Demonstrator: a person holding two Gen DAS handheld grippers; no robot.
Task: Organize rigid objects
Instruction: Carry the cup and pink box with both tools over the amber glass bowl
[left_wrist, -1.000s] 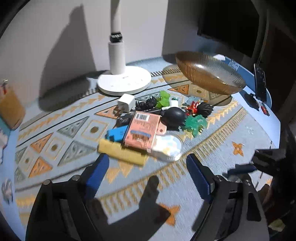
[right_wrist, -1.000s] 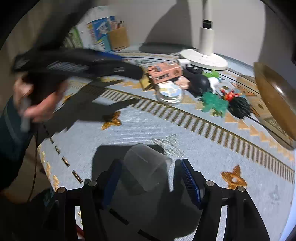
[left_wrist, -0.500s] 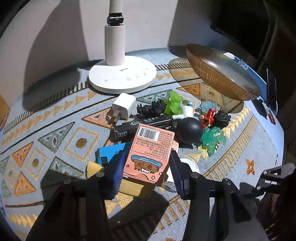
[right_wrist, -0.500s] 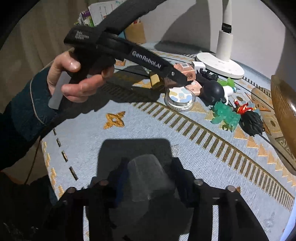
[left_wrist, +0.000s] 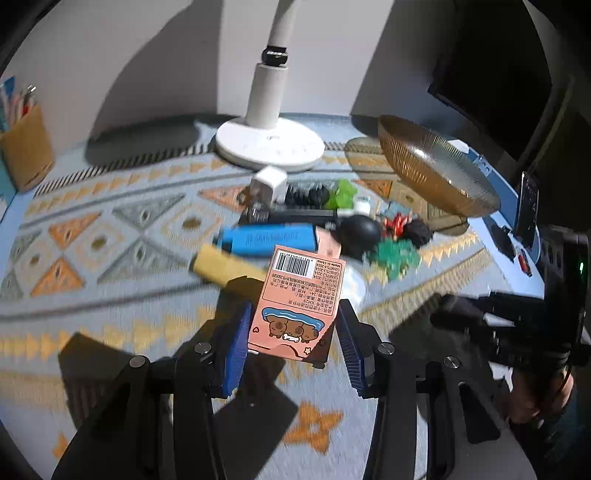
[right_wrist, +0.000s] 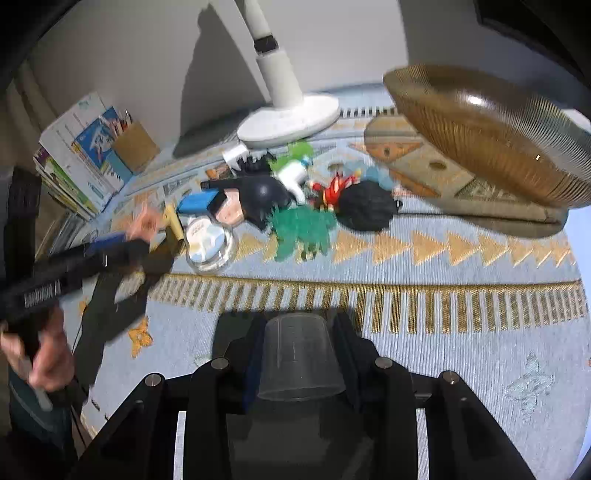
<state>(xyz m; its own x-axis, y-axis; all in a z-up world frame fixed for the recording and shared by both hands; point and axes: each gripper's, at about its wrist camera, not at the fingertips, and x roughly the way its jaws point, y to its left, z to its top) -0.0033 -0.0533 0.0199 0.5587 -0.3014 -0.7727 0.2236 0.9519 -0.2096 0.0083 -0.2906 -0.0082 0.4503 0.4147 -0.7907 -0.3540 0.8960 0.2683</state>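
Pink box (left_wrist: 301, 302) clamped in left gripper (left_wrist: 291, 341), cup (right_wrist: 300, 358) in closing right gripper (right_wrist: 297, 360), over patterned rug (right_wrist: 461, 332).

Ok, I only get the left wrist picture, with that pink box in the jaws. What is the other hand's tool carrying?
Observer: A clear plastic cup. The right gripper has the cup between its jaws, which are closing on it.
Operator: Which way up is it?
Observer: On its side: the wide rim faces the camera and the narrow base points ahead.
Operator: And the white round thing half hidden behind my pink box?
Observer: That is a round clear tub with a pale patterned lid, lying on the cloth just left of the green toy.
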